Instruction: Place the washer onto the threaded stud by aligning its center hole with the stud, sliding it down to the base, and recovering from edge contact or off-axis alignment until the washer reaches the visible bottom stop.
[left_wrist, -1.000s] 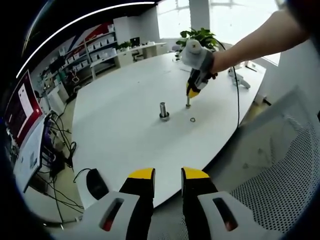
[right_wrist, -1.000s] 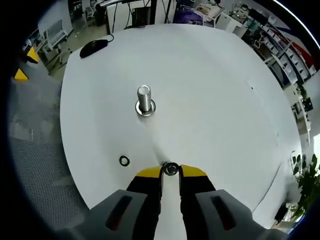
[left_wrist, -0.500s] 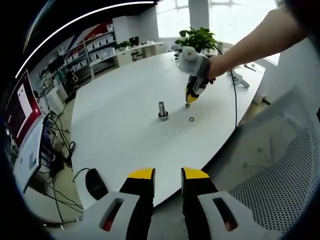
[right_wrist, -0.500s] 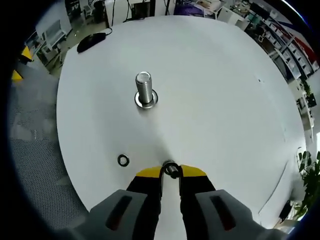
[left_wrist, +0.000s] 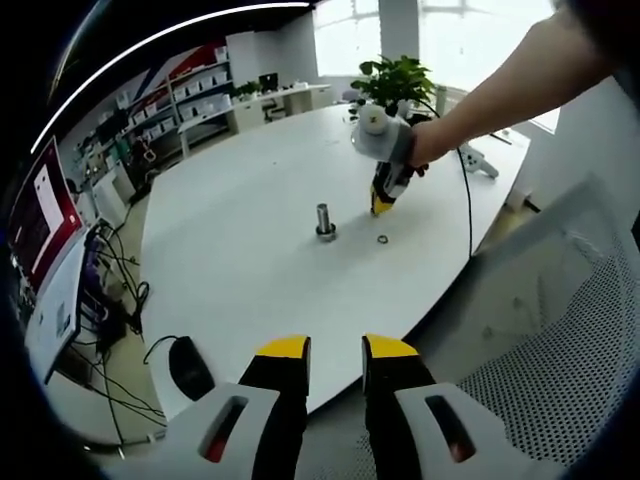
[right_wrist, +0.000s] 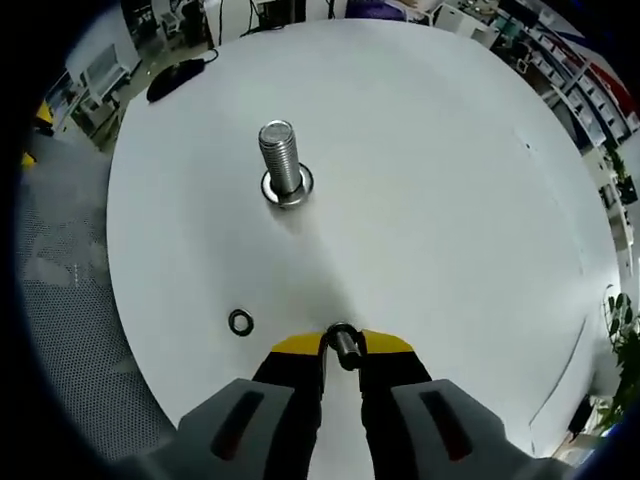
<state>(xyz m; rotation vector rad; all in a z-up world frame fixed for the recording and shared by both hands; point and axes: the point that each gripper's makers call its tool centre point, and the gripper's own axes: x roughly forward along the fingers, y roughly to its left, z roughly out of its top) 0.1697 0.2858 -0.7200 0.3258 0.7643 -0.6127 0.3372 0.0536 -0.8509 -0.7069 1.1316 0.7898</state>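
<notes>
White round table (right_wrist: 450, 200), office shelving behind. Left gripper (left_wrist: 335, 350): jaws slightly parted, empty, held off the table's near edge. Computer mouse (left_wrist: 185, 365): near edge. Threaded stud (right_wrist: 281, 165): upright mid-table on a flanged base. Spare washer (right_wrist: 240, 322): flat, toward the table's edge. Right gripper (right_wrist: 341, 343): clamped on a washer (right_wrist: 343, 340), above the table, short of the stud.
</notes>
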